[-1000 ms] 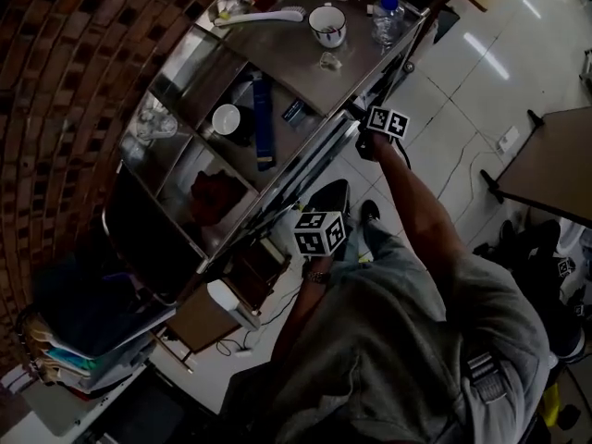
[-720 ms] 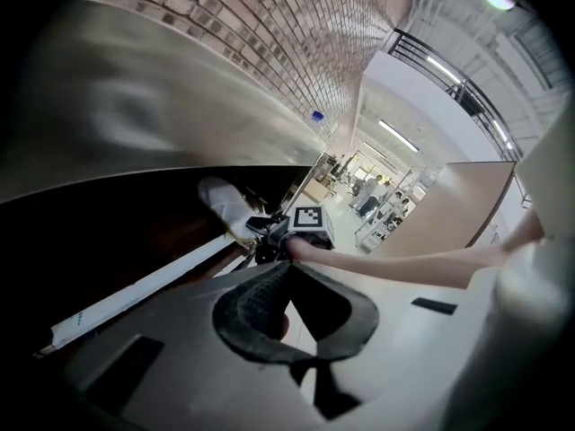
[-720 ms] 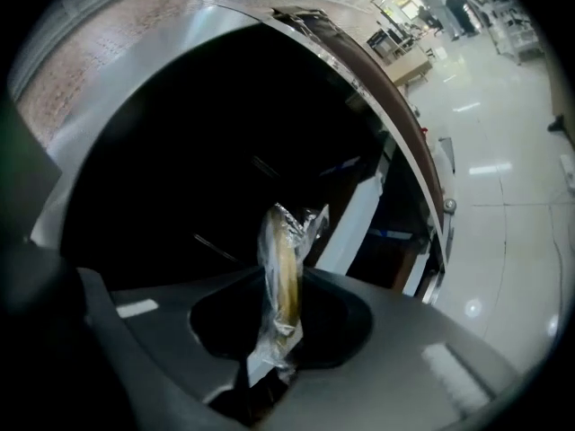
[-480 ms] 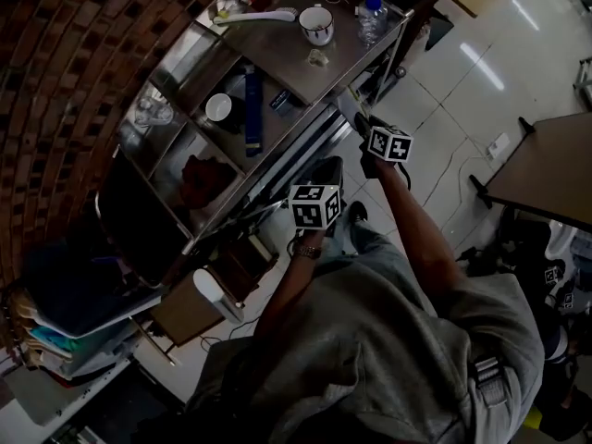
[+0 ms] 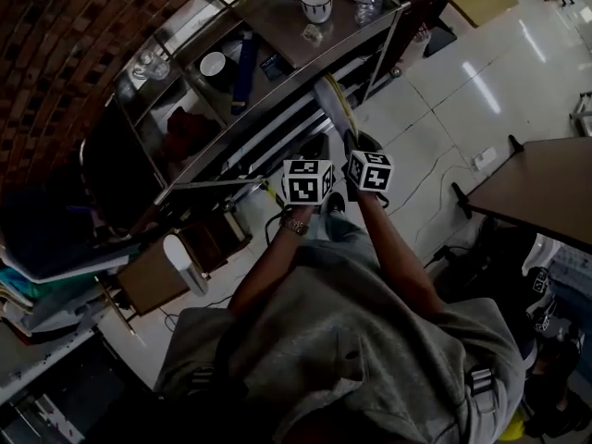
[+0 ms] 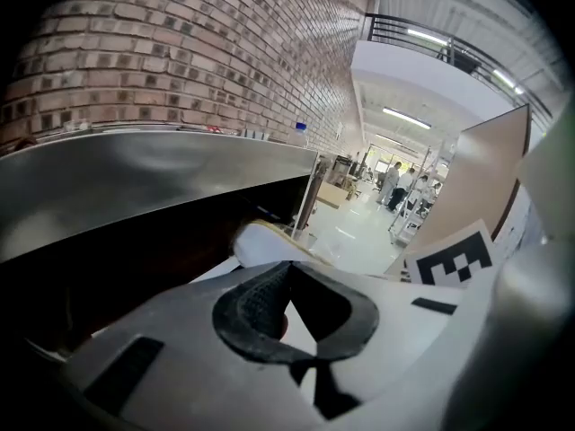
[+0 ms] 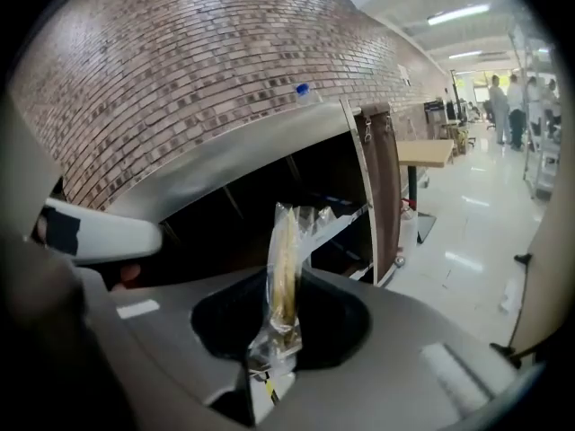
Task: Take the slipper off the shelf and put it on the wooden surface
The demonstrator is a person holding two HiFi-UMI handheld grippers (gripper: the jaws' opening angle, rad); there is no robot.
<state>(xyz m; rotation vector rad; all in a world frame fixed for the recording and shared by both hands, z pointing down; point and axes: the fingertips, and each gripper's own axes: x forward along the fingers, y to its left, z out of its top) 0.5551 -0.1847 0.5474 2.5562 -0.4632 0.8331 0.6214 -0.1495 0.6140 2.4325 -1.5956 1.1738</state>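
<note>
Both grippers are drawing back from the grey steel shelf unit [image 5: 277, 26] and closing on each other. Right gripper [image 7: 260, 375] is clamping the thin, pale, yellowish-edged slipper [image 7: 286, 268], which is standing upright in clear plastic wrap, clear of the shelf. Print on its tag is showing too small to read. Left gripper [image 6: 301, 366] is holding its jaws together, empty.

I'm counting two grippers: left gripper [image 6: 301, 353], right gripper [image 7: 269, 366]. One slipper [image 5: 331, 109] at one o'clock. Two cups: white cup [image 5: 316, 4] at twelve, second cup [image 5: 213, 64] at eleven. One bottle [image 5: 367, 3] at one. The shelves are dark, so possibly more.
</note>
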